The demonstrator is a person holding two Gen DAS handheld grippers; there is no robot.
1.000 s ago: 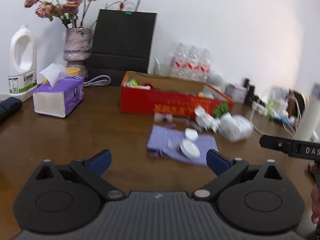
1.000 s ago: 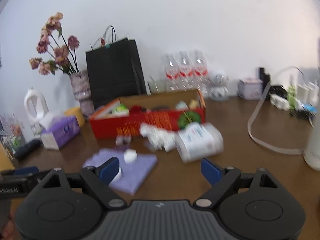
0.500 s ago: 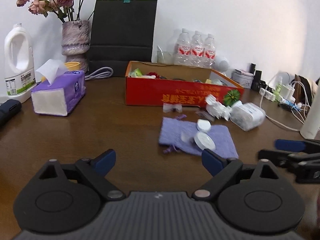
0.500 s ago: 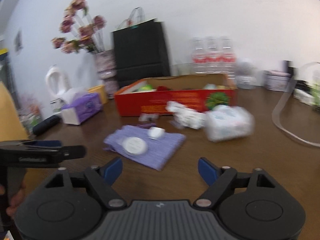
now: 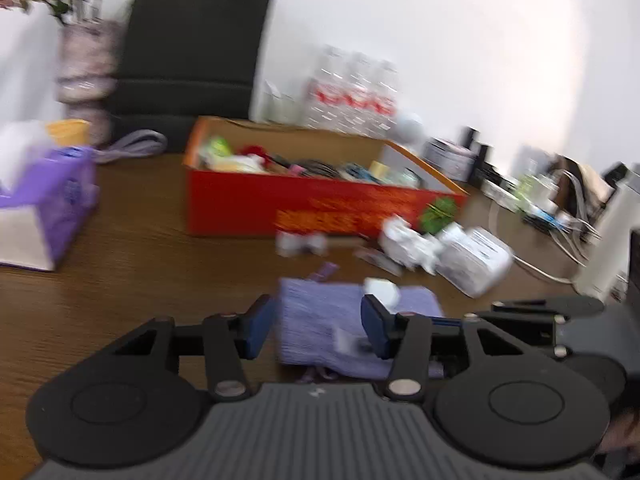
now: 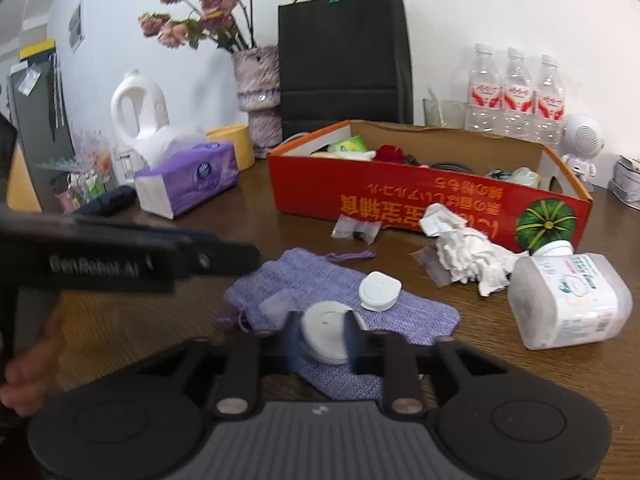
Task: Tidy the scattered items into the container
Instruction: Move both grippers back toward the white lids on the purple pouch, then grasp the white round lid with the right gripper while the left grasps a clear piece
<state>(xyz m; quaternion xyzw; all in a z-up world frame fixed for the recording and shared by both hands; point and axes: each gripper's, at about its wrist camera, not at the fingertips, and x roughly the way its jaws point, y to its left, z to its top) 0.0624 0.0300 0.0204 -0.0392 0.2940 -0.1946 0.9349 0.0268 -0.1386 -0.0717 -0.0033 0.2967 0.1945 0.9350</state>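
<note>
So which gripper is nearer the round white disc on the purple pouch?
Right. The right gripper is shut on the round white disc; the left gripper is closing over the purple pouch beside it.

Right tool [image 6: 320,338] clamped on round white disc [image 6: 325,336], atop purple pouch [image 6: 316,284].

Discs [image 6: 379,291] on pouch [image 6: 320,280], seemingly before box [image 6: 400,196]

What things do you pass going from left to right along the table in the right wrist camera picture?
White jug → purple tissue box → flower vase → black paper bag → red box → water bottles → little white robot figure.
</note>
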